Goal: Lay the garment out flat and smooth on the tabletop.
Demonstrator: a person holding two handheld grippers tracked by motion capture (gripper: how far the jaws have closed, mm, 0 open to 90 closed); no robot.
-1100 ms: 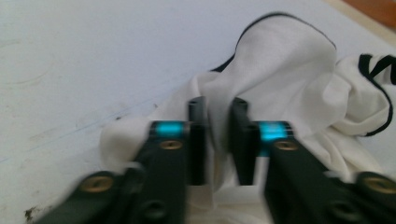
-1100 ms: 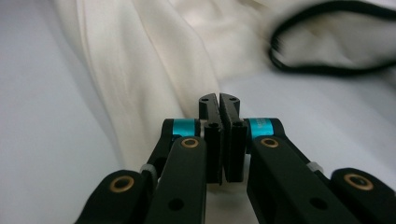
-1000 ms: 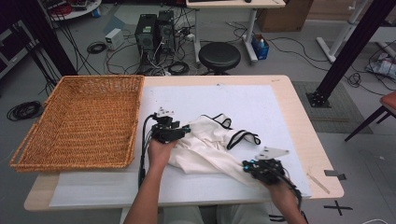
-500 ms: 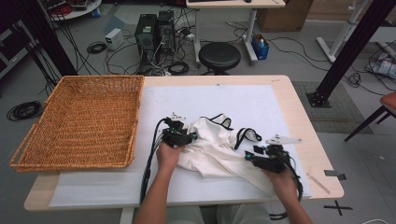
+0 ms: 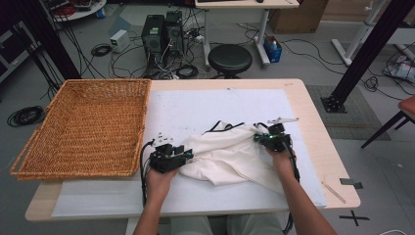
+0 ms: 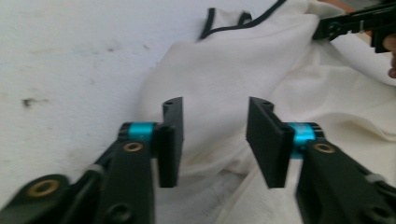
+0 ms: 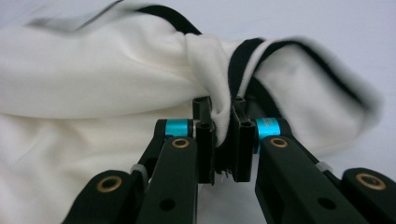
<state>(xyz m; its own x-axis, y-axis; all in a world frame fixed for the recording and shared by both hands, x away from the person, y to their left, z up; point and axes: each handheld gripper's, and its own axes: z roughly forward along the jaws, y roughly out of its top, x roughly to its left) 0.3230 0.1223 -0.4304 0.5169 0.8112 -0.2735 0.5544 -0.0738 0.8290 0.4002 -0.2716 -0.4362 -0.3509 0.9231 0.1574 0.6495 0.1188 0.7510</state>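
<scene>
A white garment (image 5: 230, 156) with black trim is seen crumpled on the white mat (image 5: 205, 110) that covers the wooden table (image 5: 313, 127), towards the near right part of the mat and just right of the wicker basket (image 5: 88, 127). The left gripper (image 5: 185, 155) is held at the garment's left edge. In the left gripper view its jaws are seen parted about halfway, having just been opening, with the cloth (image 6: 243, 70) lying below and beyond the gap but not pressed by the pads. The right gripper (image 5: 262, 138) is placed at the garment's far right corner. In the right gripper view its jaws are seen drawn nearly together, having just been closing, and a gathered fold of white cloth (image 7: 219, 107) with a strip of black trim is pinched between the pads. From this pinch the fabric is pulled into taut creases running left across the garment. In the left gripper view, the right gripper (image 6: 345, 21) is also visible at the upper right, on the far edge of the cloth. The basket is seen resting on the left part of the table, its right rim beside the left hand (image 5: 159, 178).
</scene>
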